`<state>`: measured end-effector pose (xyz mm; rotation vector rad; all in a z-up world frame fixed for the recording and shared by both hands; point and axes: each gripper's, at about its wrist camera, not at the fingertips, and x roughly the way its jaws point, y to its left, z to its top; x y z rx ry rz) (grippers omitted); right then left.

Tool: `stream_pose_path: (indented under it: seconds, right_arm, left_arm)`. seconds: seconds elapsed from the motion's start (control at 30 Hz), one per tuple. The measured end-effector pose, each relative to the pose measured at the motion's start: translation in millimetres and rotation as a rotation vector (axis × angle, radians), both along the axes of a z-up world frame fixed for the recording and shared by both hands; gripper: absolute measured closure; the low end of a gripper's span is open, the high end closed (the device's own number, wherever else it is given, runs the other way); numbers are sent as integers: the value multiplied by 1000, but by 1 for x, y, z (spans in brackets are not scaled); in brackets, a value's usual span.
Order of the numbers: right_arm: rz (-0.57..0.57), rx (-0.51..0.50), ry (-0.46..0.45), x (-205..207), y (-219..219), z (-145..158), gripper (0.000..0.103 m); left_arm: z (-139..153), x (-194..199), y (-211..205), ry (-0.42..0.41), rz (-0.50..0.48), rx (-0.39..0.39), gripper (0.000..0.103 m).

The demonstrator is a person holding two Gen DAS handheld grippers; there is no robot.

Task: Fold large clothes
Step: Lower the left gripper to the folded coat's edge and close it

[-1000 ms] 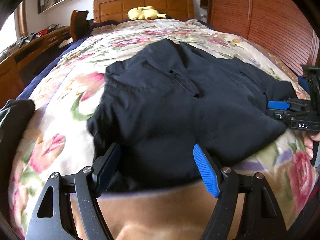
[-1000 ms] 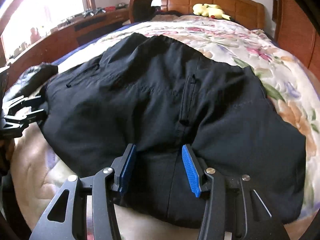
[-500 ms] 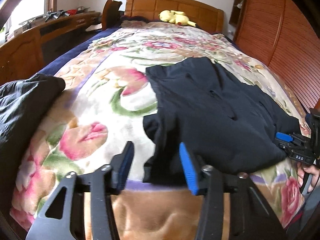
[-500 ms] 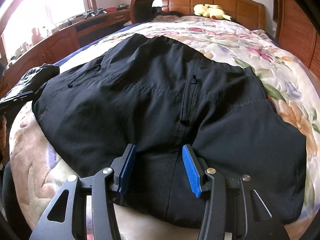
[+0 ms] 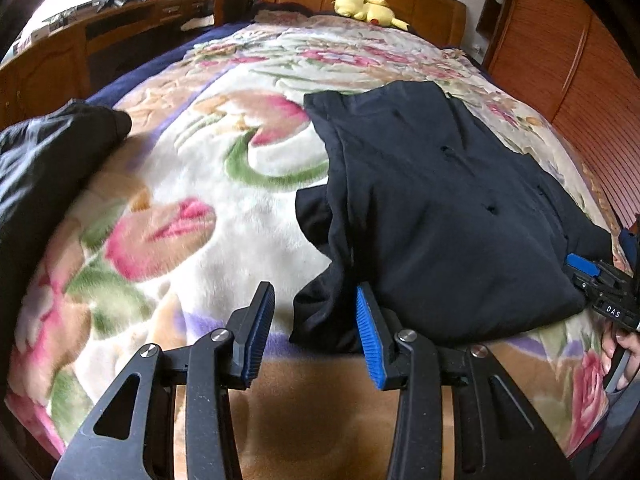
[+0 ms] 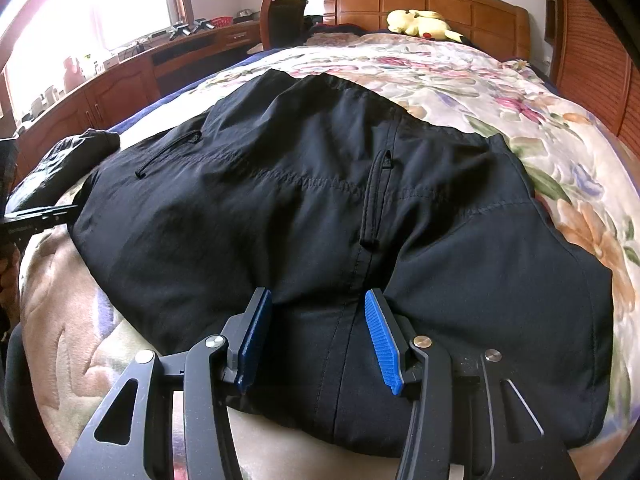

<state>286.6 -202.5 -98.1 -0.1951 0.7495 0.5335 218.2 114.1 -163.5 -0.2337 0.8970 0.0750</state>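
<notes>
A dark navy garment point(image 5: 440, 216) with zip pockets lies folded on the floral bedspread point(image 5: 192, 184); it fills the right wrist view point(image 6: 320, 208). My left gripper point(image 5: 314, 332) is open at the garment's near left corner, where a loose fold hangs between the jaws. My right gripper point(image 6: 316, 332) is open, its jaws astride the garment's near edge at the centre seam. The right gripper also shows at the far right of the left wrist view point(image 5: 600, 280).
A second dark garment point(image 5: 44, 152) lies bunched at the bed's left edge. A yellow plush toy point(image 5: 368, 6) sits by the wooden headboard point(image 6: 432, 0). A wooden desk point(image 6: 120, 84) runs along the left, a slatted wardrobe point(image 5: 592, 72) along the right.
My left gripper has swung left from the garment's middle to its near left corner and its jaws have narrowed somewhat. The right gripper has stayed in place.
</notes>
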Motion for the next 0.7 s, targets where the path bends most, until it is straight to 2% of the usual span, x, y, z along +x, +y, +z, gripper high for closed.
stream_pose_path:
  seconds: [0.17,0.5,0.57,0.6,0.7]
  right_arm:
    - [0,1,0,0,0,0,53]
    - [1,3,-1,-1,-1,1,52]
    - [1,5,0,-1,-1,1,52]
    - [1,5,0,-1,-1,1,52]
    - [2,6,1,-1,-1,1,52]
  left_arm:
    - [-4,-2,3,5,15,-37,61]
    - [-5,-14,-1,7,34,-56,62]
    - [-6,-15,2,-2,36,-102,71]
    - [-6,-16,3,-3,39,-122,73]
    - [-1,-12,-5,3,28,-111,88]
